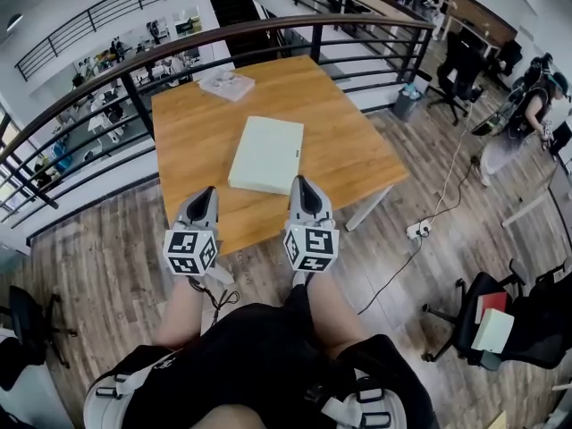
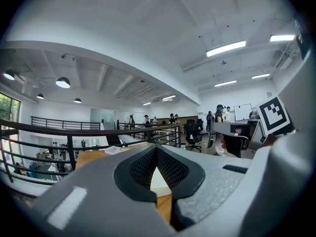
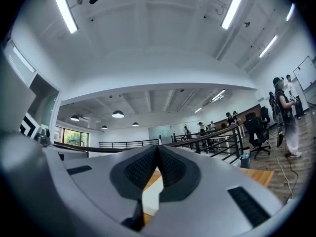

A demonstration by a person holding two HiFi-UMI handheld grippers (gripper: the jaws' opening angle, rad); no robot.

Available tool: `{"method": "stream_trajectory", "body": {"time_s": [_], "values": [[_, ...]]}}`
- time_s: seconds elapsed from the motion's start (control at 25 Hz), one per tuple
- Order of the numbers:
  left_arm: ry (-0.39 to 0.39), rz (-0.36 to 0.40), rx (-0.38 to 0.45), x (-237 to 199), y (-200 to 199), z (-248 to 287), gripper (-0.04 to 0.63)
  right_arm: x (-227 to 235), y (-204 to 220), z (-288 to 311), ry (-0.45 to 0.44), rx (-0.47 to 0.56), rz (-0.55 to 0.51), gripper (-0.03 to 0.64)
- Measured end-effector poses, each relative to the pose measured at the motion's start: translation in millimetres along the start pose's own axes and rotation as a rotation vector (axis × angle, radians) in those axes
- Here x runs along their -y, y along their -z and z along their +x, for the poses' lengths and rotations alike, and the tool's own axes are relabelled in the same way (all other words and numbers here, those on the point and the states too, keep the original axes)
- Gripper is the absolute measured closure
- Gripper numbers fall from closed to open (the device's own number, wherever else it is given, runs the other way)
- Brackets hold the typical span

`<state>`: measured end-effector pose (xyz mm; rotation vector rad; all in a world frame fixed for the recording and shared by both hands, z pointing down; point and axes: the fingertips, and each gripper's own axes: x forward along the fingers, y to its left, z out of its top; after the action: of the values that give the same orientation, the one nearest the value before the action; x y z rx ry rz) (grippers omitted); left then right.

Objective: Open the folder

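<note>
Closest in, the person's dark-clad lap point(image 1: 268, 347) is well short of the folder point(image 1: 266, 153), which lies closed and flat on the table point(image 1: 192, 128). Near its near left corner the left hand-held gripper point(image 1: 207, 192) has jaws pressed together on nothing. Just beside its near right corner the right hand-held gripper point(image 1: 301, 182) is likewise closed and empty. Closed tips may merely shove the folder along, or slip off its thin cover edge.

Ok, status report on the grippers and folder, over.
Left gripper shut, empty. Right gripper shut, empty. Folder closed, flat on table ahead of both. Papers at far corner, not in the way.
</note>
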<state>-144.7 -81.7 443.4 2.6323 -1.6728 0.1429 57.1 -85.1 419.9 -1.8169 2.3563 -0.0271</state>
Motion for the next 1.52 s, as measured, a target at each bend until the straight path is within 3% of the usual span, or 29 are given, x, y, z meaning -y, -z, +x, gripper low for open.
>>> {"method": "stream_trajectory", "body": {"time_s": [0.48,0.88,1.24,1.52], "values": [[-0.080,-0.035,-0.071,-13.6,-0.4,119.2,0.595,76.6,16.0,108.2,-0.072,-0.063,0.037,0.611],[-0.148,0.000,-0.096,-27.2,-5.0,191.3,0.596,136.1,37.1,183.1,-0.107,-0.118,0.075,0.611],[-0.130,0.031,-0.096,-66.8,-3.7,205.8,0.596,120.2,47.2,211.0,-0.084,-0.137,0.066,0.611],[-0.032,0.034,-0.103,-72.5,4.6,209.1,0.595,116.1,56.7,208.9,-0.040,-0.156,0.066,0.609]]}}
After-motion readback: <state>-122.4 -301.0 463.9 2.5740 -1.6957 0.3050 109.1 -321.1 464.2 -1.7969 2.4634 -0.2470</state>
